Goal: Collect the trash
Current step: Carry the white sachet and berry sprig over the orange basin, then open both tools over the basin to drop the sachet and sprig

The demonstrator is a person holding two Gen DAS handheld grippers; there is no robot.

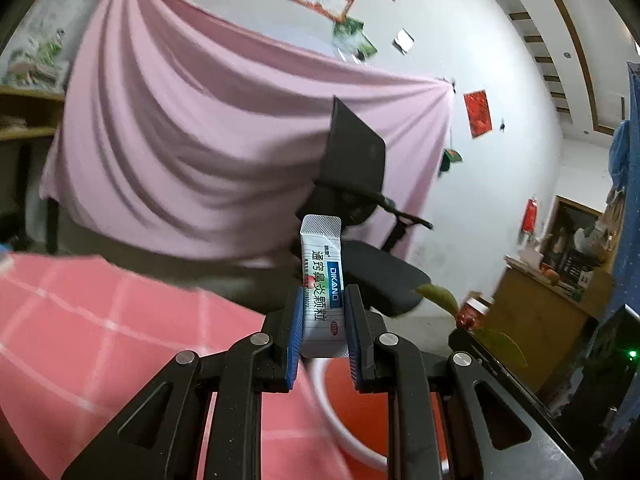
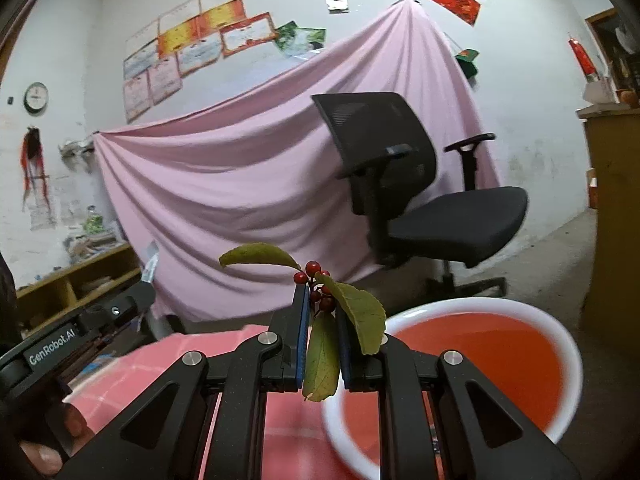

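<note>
A: Two grippers, each with something clamped in it. What does the left gripper [image 1: 321, 312] have?

B: A white medicine sachet [image 1: 321, 276] with green and black Chinese print and a blue band reading "DIKANG". It stands upright between the blue pads [image 1: 295, 332], which press on its lower half from both sides; its top sticks up above the fingertips.

A: And the right gripper [image 2: 323, 312]?

B: Its jaws are nearly closed on a sprig of green leaves [image 2: 362, 316] with small red berries [image 2: 313, 268]. One leaf hangs down between the pads, another droops over the right finger, a third curls up to the left, and the berries sit just above the fingertips.

A: What lies below them?

B: A bench covered by a pink cloth with white grid lines [image 1: 100, 320]. On it sits a round bowl, white rim and red inside [image 2: 484, 308]. In the right view the bowl is just right of the gripper; in the left view its rim [image 1: 340, 420] curves beneath the sachet.

A: And behind?

B: A black office chair [image 2: 420, 184] in front of a pink sheet [image 2: 240, 184] hung on a white wall with posters [image 2: 192, 48] and a clock [image 2: 36, 97].
</note>
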